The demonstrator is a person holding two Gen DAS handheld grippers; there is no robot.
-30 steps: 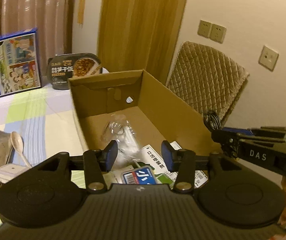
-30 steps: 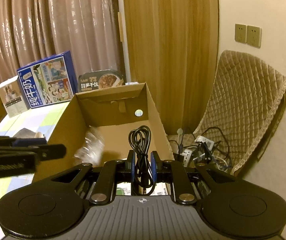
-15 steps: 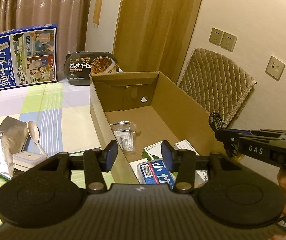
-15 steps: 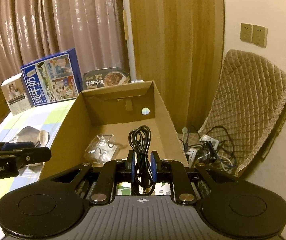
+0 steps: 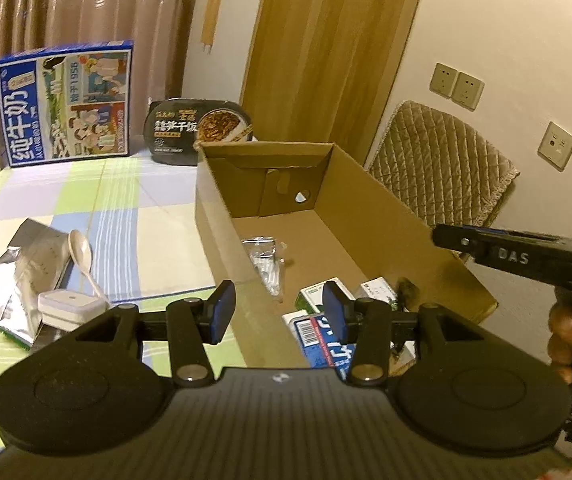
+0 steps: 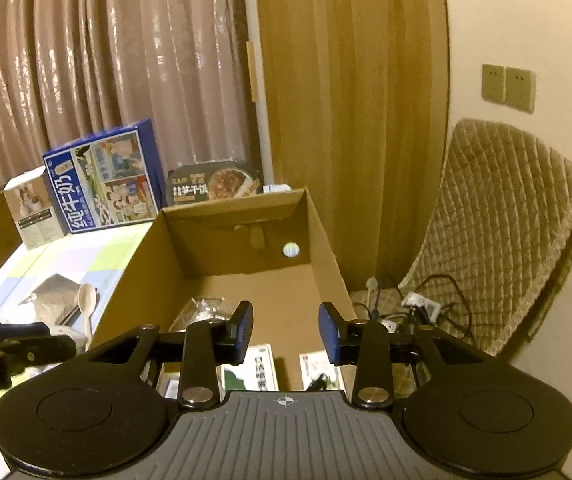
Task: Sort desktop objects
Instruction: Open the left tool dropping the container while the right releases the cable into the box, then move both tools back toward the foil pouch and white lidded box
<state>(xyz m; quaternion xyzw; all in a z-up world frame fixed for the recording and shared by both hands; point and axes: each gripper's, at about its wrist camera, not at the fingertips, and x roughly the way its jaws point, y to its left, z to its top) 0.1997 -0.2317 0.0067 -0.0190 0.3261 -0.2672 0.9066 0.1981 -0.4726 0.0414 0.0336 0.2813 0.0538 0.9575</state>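
An open cardboard box (image 5: 386,208) (image 6: 326,232) stands on the table's right side. Inside lie a clear plastic bag (image 5: 268,264) (image 6: 206,308), small green-and-white boxes (image 5: 318,294) (image 6: 260,368), a blue-and-white packet (image 5: 322,336) and a black cable (image 5: 406,290) (image 6: 318,380) near the right wall. My left gripper (image 5: 278,310) is open and empty over the box's near left wall. My right gripper (image 6: 286,332) is open and empty above the box's near end; it shows from the side in the left wrist view (image 5: 526,256).
On the checked tablecloth (image 5: 126,200) left of the box lie a silver foil pouch (image 5: 18,272), a spoon (image 5: 82,252) and a small white case (image 5: 68,308). A blue milk carton (image 5: 66,104) and a black meal tray (image 5: 198,128) stand behind. A quilted chair (image 6: 498,224) stands right.
My right gripper has opened and let go of the black cable, which now lies in the box. My left gripper has drawn back and left, staying open.
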